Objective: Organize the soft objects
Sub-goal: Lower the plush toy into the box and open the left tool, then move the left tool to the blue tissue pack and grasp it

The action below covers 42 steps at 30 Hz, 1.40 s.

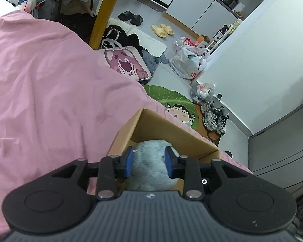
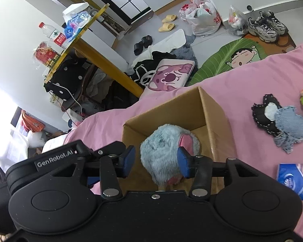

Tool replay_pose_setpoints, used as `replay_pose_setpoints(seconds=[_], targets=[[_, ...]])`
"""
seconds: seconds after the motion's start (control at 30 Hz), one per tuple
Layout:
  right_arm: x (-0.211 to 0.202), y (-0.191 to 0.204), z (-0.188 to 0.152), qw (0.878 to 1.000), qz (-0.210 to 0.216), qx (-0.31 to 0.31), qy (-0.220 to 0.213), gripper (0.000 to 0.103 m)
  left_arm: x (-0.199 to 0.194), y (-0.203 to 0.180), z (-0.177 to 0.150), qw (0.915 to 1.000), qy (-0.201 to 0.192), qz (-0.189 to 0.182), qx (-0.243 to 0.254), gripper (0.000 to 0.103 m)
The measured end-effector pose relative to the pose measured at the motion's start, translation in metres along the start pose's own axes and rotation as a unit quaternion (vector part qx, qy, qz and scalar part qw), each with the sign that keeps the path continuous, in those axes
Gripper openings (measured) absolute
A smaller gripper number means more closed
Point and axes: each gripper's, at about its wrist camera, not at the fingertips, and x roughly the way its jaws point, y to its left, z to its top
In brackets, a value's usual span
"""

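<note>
Blue pads of my left gripper (image 1: 149, 162) flank the blue plush toy (image 1: 149, 163) and press its fur on both sides, so I judge them pinching it; the toy hangs over the open cardboard box (image 1: 167, 129), partly inside its mouth. Pink bedspread (image 1: 50, 90) carries the box. My right gripper (image 2: 156, 162) stands spread around the same toy (image 2: 167, 151): its right pad touches the pink ear, its left pad stays clear. To finish the step well, I lower the toy below the box rim before parting the left pads, keeping the right gripper off the box wall. Beyond the box's right side, a denim patch toy (image 2: 280, 123) lies apart, awaiting packing.
</note>
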Motion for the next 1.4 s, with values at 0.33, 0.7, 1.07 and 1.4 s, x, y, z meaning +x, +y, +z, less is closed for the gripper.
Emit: replay_pose_setpoints(seconds=[0.33, 0.7, 1.07, 1.4], targets=[[-0.046, -0.013, -0.006, 0.999, -0.021, -0.035, -0.023, 0.07, -0.027, -0.012, -0.005, 0.9995, -0.015, 0.017, 0.021, 0.073], [-0.102, -0.035, -0.004, 0.996, -0.046, -0.054, -0.045, 0.095, -0.064, -0.033, -0.025, 0.997, -0.042, 0.038, 0.053, 0.085], [-0.142, -0.068, 0.001, 0.993, -0.077, -0.067, -0.056, 0.1, -0.087, -0.069, -0.056, 0.9918, -0.042, 0.031, 0.116, 0.089], [-0.169, -0.099, 0.002, 0.992, -0.088, -0.058, -0.07, 0.1, -0.093, -0.101, -0.086, 0.9885, -0.037, 0.039, 0.141, 0.089]])
